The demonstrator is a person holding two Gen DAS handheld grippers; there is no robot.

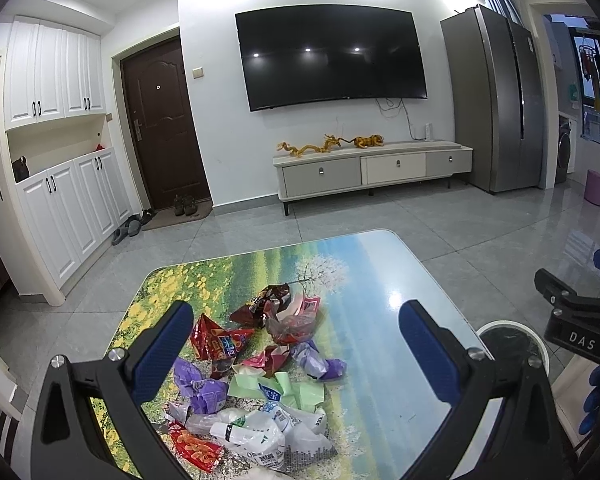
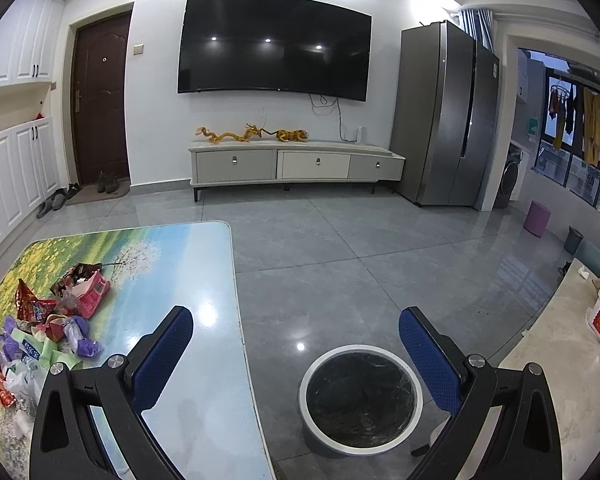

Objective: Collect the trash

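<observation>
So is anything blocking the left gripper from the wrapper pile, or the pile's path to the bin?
Nothing visible. The left gripper, jaws open, hangs directly over the wrapper pile on the table. The bin stands open on the floor beside the table edge.

Black left gripper (image 1: 296, 344) and right gripper (image 2: 296, 344), blue textured pads, silver screws, "DAS" marking.

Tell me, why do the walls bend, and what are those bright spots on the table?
Left wrist view: fisheye lens bows the TV and darkens the corners; ceiling light glares on the glossy table. Right wrist view: same bowing, glare on the table and floor tiles; both sharp, little blur.
</observation>
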